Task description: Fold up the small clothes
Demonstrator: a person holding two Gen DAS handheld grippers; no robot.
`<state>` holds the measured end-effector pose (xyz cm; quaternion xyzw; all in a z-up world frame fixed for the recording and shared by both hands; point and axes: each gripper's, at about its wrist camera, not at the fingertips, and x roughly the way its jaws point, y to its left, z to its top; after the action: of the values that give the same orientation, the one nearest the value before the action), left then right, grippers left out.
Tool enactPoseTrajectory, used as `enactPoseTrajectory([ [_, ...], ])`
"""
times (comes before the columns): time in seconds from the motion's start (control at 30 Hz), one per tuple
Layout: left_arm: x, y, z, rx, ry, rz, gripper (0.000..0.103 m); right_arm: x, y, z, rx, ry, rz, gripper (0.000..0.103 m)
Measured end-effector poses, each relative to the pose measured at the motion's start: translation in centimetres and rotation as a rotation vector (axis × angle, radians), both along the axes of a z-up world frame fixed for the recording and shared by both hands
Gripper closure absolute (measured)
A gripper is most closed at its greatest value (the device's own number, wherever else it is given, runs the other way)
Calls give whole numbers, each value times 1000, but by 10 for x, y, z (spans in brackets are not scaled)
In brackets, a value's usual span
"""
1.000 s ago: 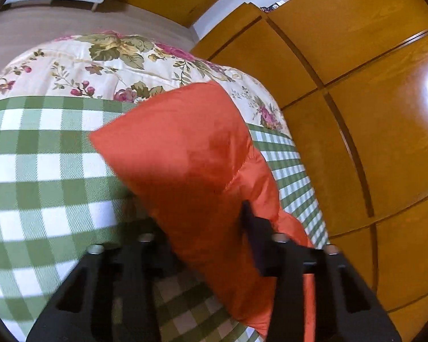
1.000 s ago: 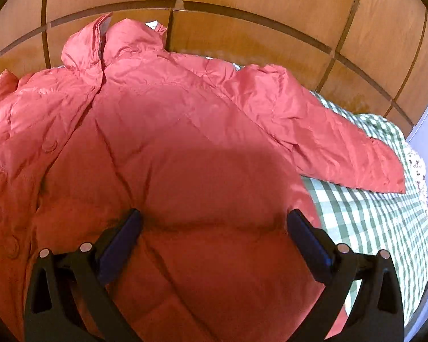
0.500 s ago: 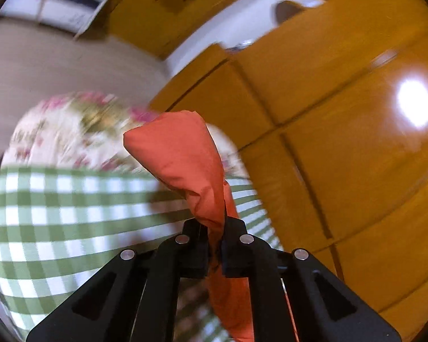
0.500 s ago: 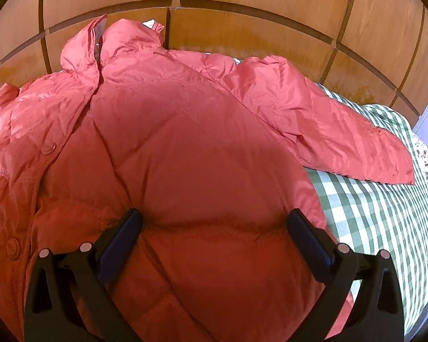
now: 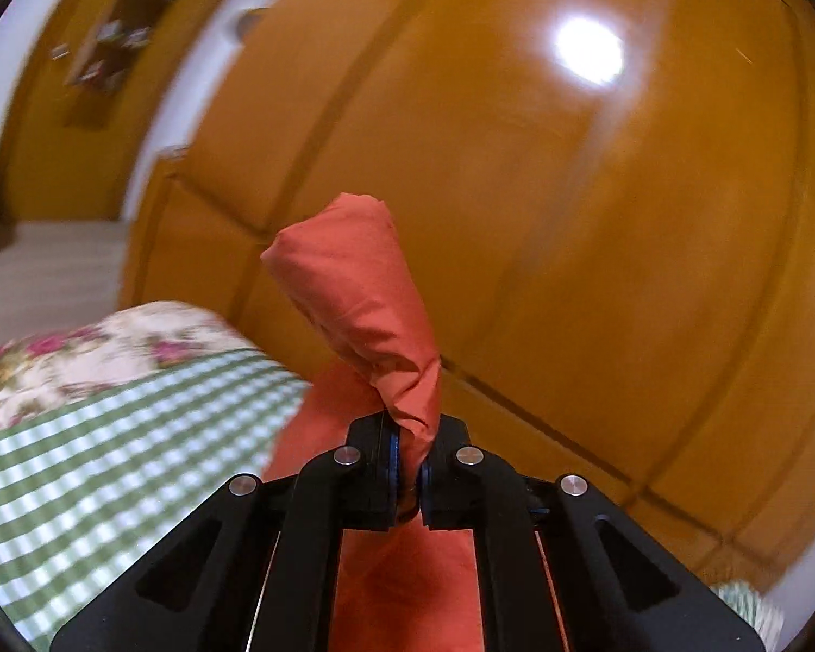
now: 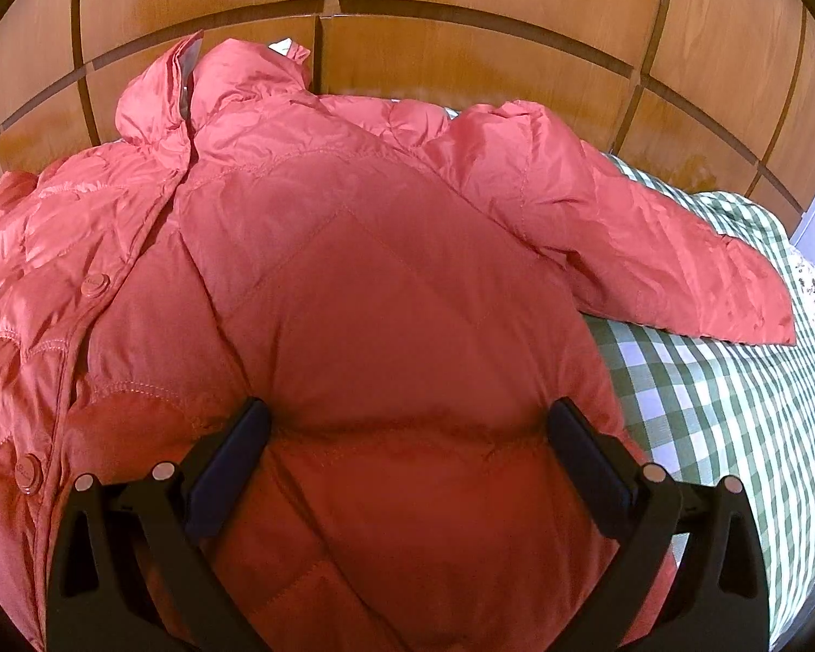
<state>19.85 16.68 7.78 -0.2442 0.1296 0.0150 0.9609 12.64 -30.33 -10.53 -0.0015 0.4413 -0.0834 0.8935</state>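
The left wrist view is blurred; the wooden wall panels (image 5: 597, 217) and the green checked bedspread (image 5: 108, 462) smear, and only the sleeve end (image 5: 364, 304) is sharp. The rest of that sleeve drops out of sight below the left claw (image 5: 410, 475), whose 2 fingers are pressed together on a bunched fold of the orange fabric, the sleeve end standing up and tilting left above them. A floral quilt (image 5: 81, 353) shows past the checked cloth at the bed's far edge.

In the right wrist view the orange padded jacket (image 6: 353, 271) lies flat on the bed, its long axis running from the near edge toward the wooden panels, collar (image 6: 212, 81) at the far end against them. Its hem is cut off by the bottom of the frame. 1 sleeve (image 6: 652, 250) stretches right over the bedspread toward the bed's right edge. The right claw (image 6: 407, 440) is spread wide, its fingers resting on the jacket's lower body, pinching nothing.
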Motion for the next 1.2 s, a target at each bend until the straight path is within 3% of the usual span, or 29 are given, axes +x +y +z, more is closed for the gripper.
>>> enactPoseTrajectory([
  [0.27, 19, -140, -16, 179, 37, -302, 99, 0, -4, 0, 49, 1, 2, 2],
  [0.43, 27, -225, -68, 333, 127, -494, 99, -1, -5, 0, 57, -3, 2, 2],
  [0.57, 28, -272, -114, 462, 229, -560, 99, -2, -6, 0, 63, -5, 3, 2],
  [0.67, 34, -280, -140, 509, 286, -585, 99, -2, -6, 0, 66, -6, 4, 2],
  [0.77, 32, -281, -140, 500, 287, -609, 86, -1, -7, 0, 68, -6, 4, 2],
  [0.8, 29, -278, -138, 495, 278, -625, 73, -1, -7, 0, 68, -6, 4, 2],
  [0.83, 25, -277, -135, 498, 273, -640, 41, -1, -7, 0, 69, -6, 4, 2],
  [0.9, 9, -276, -122, 512, 220, -643, 8, -1, -7, 0, 69, -6, 3, 2],
  [0.97, -11, -261, -106, 504, 120, -645, 8, -1, -7, 1, 68, -6, 3, 2],
  [1.0, -17, -257, -104, 511, 114, -645, 8, -1, -7, 1, 67, -6, 3, 2],
  [1.13, -36, -220, -102, 503, 147, -569, 8, -1, -7, 1, 69, -7, 4, 2],
  [1.2, -42, -190, -109, 470, 210, -483, 8, -1, -7, 2, 69, -7, 4, 2],
])
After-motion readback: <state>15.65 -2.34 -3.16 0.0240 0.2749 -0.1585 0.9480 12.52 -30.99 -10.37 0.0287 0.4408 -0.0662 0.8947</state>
